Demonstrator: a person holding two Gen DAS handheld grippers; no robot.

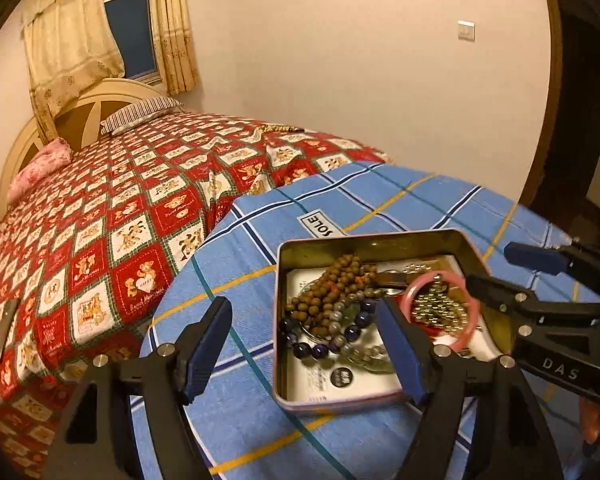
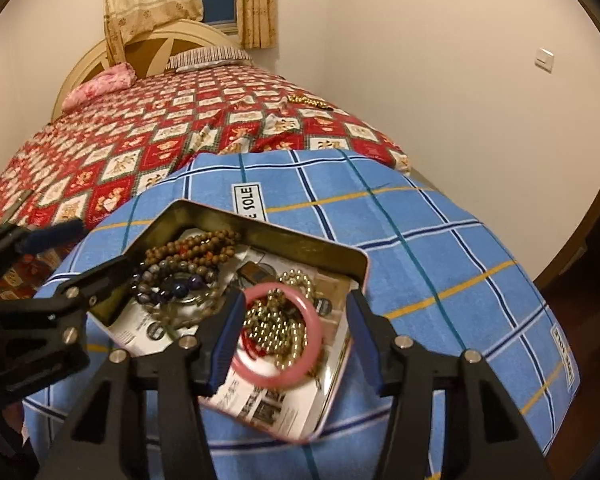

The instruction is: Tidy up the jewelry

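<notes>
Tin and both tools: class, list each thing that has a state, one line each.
Tin: open, no lid on, holding jewelry.
Pink bangle: lying flat in the tin, around gold beads.
Left tool: open, holding nothing.
Right tool: open, above the bangle, not gripping.

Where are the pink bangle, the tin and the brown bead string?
pink bangle (image 2: 315, 330), right wrist view, on its right rim.
tin (image 1: 277, 344), left wrist view, on its left wall.
brown bead string (image 1: 342, 276), left wrist view, mid-pile.

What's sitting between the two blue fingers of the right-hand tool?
In the right wrist view, the pink bangle lies there in the metal tin, ringing gold beads; the fingers aren't touching it.
</notes>
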